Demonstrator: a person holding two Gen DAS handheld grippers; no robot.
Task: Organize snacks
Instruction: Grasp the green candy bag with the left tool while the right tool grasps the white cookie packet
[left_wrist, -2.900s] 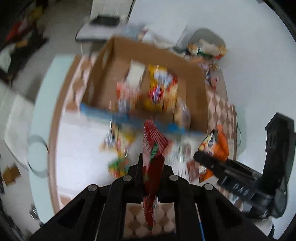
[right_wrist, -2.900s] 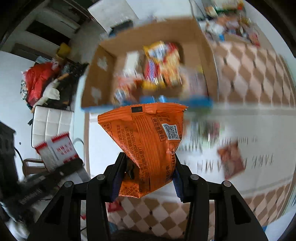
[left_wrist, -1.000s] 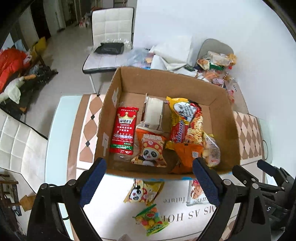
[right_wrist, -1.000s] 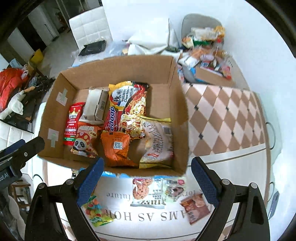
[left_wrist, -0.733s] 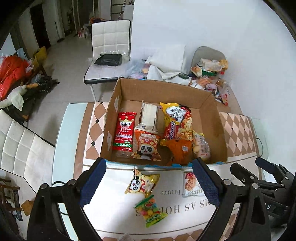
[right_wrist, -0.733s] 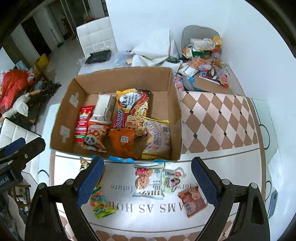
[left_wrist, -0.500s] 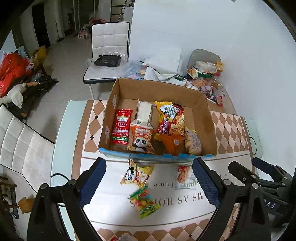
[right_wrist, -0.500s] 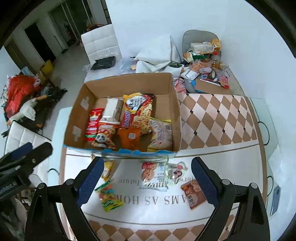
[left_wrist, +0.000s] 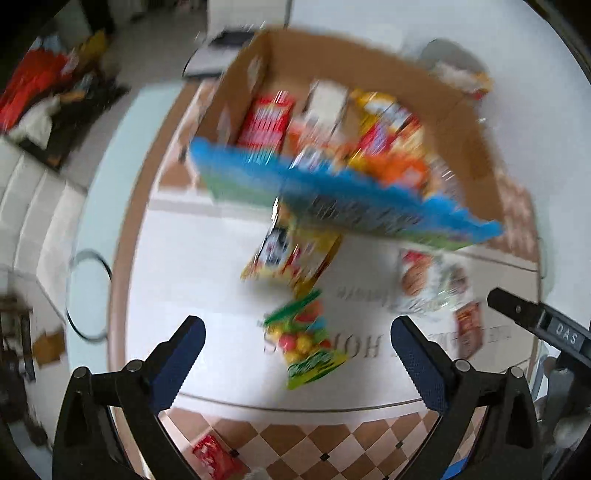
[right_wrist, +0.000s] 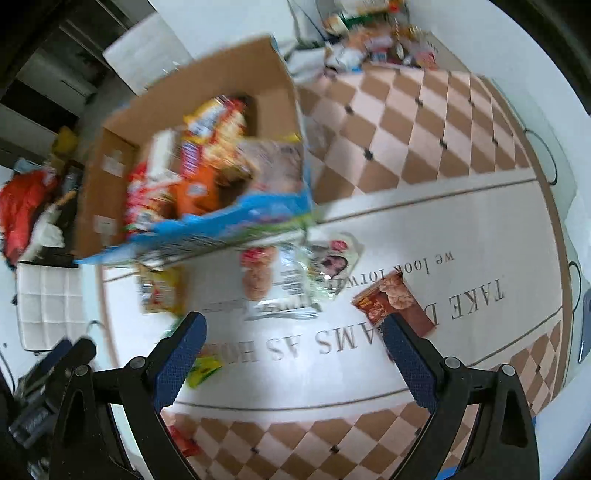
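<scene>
A cardboard box (left_wrist: 476, 147) with a blue front flap (left_wrist: 351, 206) holds several snack packets, blurred by motion. In front of it on the white mat lie a yellow panda packet (left_wrist: 291, 254), a green candy packet (left_wrist: 306, 350), a white cookie packet (right_wrist: 284, 280) and a small brown packet (right_wrist: 395, 302). My left gripper (left_wrist: 295, 328) hangs above the green candy packet, jaws opening wide, nothing held between them. My right gripper (right_wrist: 293, 321) stands open and empty above the mat, just in front of the cookie packet.
The mat with lettering (right_wrist: 369, 343) lies on a checked cloth (right_wrist: 424, 122). A red packet (left_wrist: 214, 458) lies on the cloth near the front edge. More snacks are piled beyond the table (right_wrist: 376, 40). A white chair (right_wrist: 44, 306) stands at the left.
Both grippers have sunk toward the table and come back from the box to the loose packets. The red and orange packets held earlier now lie in the box.
</scene>
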